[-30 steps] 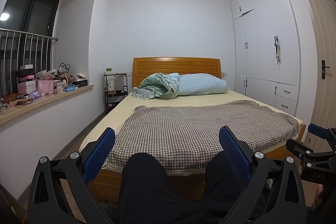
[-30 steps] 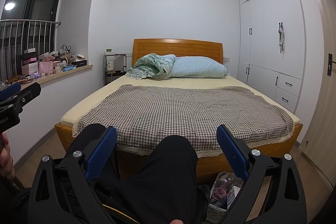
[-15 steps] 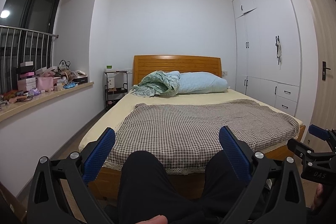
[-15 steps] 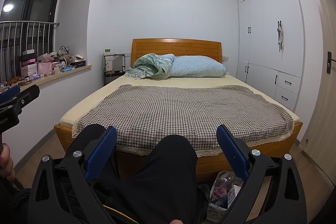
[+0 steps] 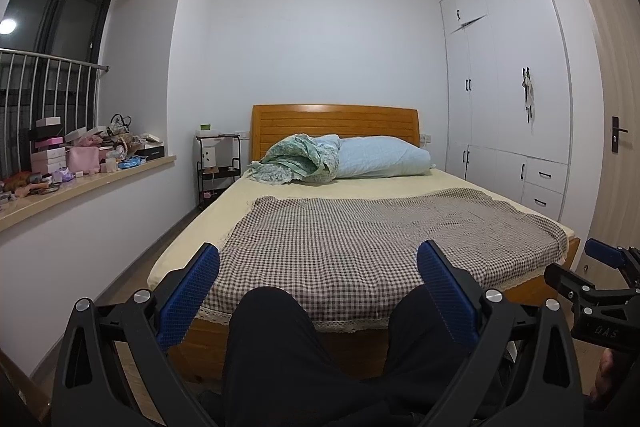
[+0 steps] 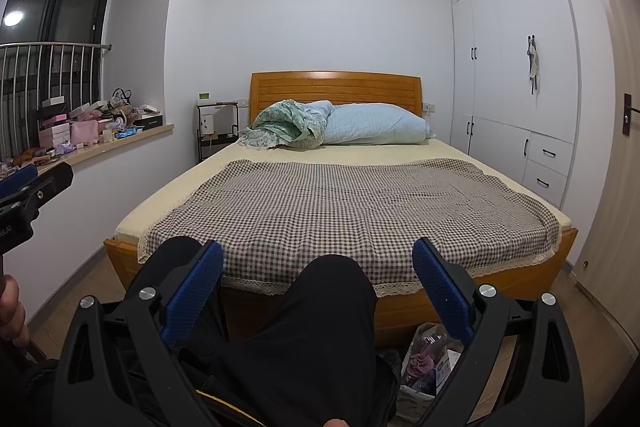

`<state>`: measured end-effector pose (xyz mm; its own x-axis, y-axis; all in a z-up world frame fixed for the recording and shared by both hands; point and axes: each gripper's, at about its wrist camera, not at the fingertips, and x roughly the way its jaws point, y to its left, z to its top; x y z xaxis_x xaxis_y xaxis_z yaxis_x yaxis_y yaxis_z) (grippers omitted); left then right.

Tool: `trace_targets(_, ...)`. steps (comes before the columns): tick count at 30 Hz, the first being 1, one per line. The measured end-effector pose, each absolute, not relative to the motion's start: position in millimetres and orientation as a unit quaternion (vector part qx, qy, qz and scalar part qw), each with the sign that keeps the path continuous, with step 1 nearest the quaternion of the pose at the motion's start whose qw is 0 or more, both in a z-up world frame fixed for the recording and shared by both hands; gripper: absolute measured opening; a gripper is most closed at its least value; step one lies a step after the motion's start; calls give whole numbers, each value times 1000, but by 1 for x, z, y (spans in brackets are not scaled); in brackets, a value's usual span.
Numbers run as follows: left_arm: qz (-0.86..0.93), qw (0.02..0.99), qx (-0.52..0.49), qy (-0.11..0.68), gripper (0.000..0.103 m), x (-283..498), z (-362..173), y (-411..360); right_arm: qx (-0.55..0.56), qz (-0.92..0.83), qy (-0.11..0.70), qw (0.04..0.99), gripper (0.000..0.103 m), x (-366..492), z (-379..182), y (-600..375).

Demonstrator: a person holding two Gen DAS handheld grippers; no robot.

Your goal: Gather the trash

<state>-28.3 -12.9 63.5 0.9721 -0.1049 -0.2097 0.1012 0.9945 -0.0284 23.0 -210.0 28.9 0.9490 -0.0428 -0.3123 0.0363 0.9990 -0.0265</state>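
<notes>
I hold both the left gripper and right gripper with jaws wide, empty. The clear plastic bag of trash lies on the floor below the wooden bed; next, I reach down.

So the only trash I can spot is a clear plastic bag sitting on the wood floor at the foot of the bed, toward its right end, just in front of the bed frame. It shows up only in the right wrist view, low in the frame. It's crumpled and sagging open at the top. Inside there's a clear plastic bottle lying tilted near the top, a pinkish scrunched-up wad below it, and some white packaging with print on the right. The lower part of the bag is hidden, so I can't tell how full it is.
</notes>
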Motion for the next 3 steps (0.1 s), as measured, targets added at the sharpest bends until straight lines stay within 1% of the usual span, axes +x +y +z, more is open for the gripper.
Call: trace_targets(3,-57,990,-22,127,96,-15,59,-9,-8,-22,161,987,91,28,27,-211)
